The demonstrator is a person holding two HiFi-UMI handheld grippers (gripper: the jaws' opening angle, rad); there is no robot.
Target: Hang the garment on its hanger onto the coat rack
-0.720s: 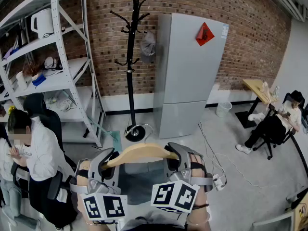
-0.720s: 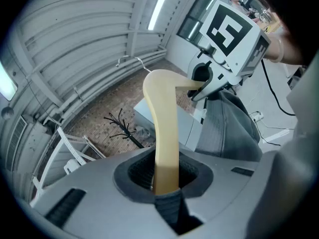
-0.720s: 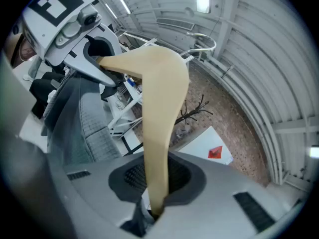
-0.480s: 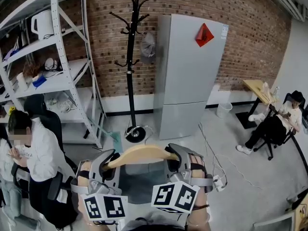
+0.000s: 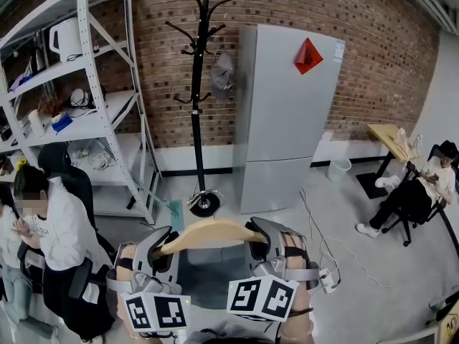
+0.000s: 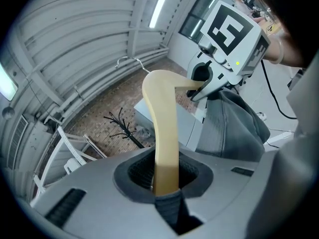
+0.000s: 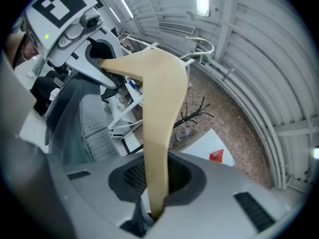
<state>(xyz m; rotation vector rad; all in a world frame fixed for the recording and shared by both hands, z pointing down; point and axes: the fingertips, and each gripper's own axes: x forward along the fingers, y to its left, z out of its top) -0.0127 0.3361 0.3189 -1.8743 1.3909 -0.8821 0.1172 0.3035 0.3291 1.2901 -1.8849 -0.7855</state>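
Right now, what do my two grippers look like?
The left gripper and right gripper are smooth grey moulded shells with dark ribbed pads. Each carries a white cube with black square markers and a small green light.

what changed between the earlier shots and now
Barely anything: the head view drifted, so the coat rack and fridge sit slightly further right. The left gripper and right gripper stay clamped on the wooden hanger, grey garment hanging below.
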